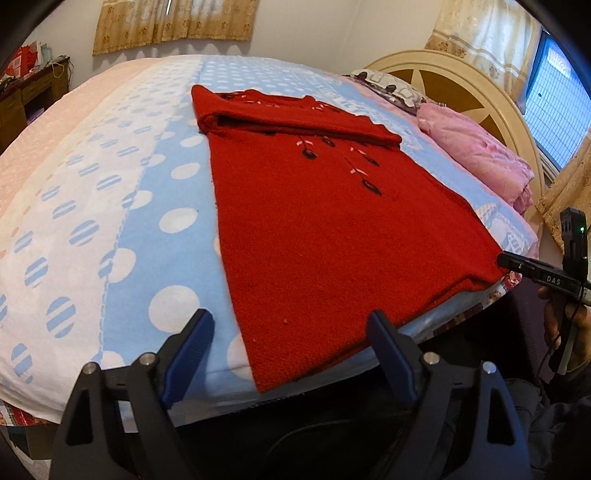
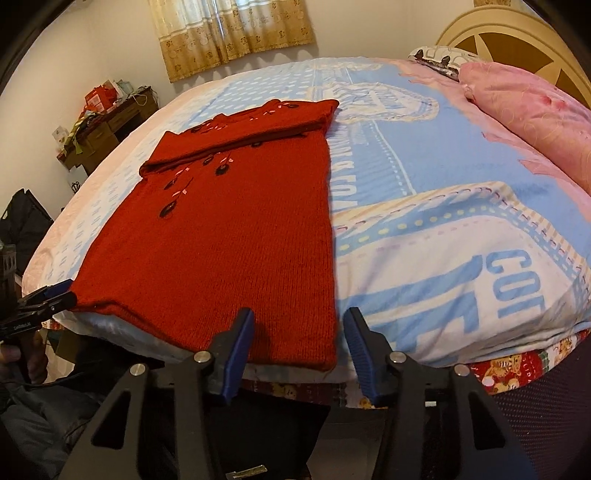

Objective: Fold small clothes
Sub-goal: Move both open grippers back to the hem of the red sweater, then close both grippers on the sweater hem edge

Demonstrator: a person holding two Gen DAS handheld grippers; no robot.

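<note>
The red sweater lies flat on the bed, its hem at the near edge and its sleeves folded across the chest under the collar. Dark embroidered flowers run down its front. Your left gripper stands wide at the hem's left corner, the corner between its blue pads, but they do not press it. Your right gripper is narrower and frames the hem's right corner, also without pinching. Around the sweater is a blue blanket with white dots. A pink pillow lies by the headboard. Curtains hang behind.
</note>
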